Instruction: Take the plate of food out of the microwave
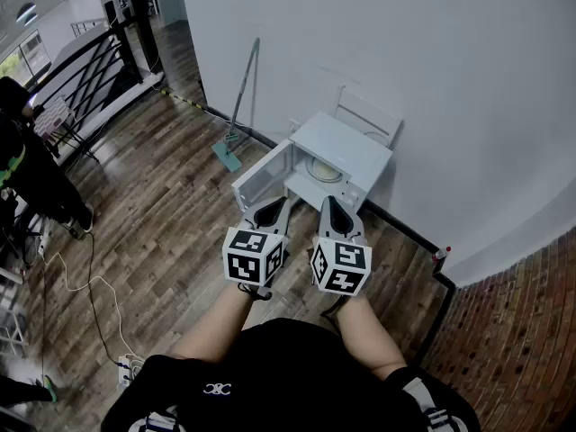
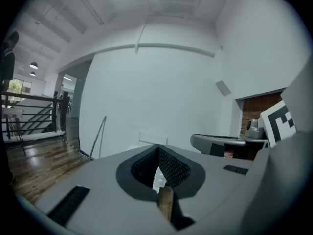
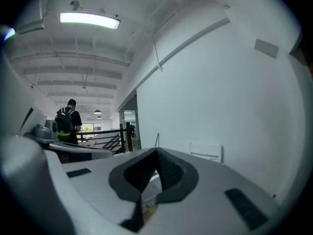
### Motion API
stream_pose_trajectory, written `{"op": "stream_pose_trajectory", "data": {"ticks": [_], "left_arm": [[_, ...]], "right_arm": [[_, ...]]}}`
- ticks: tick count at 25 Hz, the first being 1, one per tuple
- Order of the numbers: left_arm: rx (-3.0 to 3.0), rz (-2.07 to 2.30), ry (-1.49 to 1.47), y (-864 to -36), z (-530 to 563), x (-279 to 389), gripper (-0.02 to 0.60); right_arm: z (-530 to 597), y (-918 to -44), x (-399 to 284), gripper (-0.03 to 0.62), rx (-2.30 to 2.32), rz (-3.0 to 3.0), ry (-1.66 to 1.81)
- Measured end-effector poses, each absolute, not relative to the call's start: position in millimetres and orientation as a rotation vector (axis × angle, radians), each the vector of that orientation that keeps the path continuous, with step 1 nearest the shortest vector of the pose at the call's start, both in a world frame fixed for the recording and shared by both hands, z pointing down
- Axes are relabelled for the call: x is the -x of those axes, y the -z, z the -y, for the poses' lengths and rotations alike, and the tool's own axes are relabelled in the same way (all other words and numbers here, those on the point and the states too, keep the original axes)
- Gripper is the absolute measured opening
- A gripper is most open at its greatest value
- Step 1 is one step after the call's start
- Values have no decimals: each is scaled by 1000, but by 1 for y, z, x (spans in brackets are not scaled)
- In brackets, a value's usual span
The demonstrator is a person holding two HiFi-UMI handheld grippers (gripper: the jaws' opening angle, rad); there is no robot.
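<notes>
In the head view the white microwave (image 1: pixel 346 147) stands against the wall with its long side along it. Its mouth faces the person, its door (image 1: pixel 263 180) is swung out to the left, and the plate of food (image 1: pixel 324 170) lies flat inside, ahead of and apart from the left gripper (image 1: pixel 270 211) and right gripper (image 1: pixel 335 207). The left gripper view shows its jaws pressed together on nothing, aimed at the wall, with the plate out of sight. The right gripper view shows its jaws likewise closed and empty, and a person with a backpack (image 3: pixel 66 124) standing by a railing.
</notes>
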State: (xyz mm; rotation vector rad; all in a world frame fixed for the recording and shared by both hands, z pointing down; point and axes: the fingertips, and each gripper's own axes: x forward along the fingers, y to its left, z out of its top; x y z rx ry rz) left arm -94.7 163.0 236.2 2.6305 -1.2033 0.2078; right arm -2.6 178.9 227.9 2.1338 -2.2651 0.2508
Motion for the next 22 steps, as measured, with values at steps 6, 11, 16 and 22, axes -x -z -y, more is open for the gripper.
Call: {"op": "stream_pose_trajectory", "data": {"ticks": [6, 11, 16, 22], "left_arm": [[-2613, 1201, -205, -243, -155, 108, -9], [-2615, 1172, -197, -245, -149, 108, -9], [-2611, 1149, -185, -248, -146, 107, -9], [-2628, 1111, -200, -252, -146, 108, -9]], "right_arm": [[-172, -233, 17, 11, -2130, 2249, -253], [-169, -235, 19, 11, -2132, 2235, -242], [-170, -236, 16, 11, -2152, 2234, -245], [-166, -245, 19, 11, -2150, 2194, -278]]}}
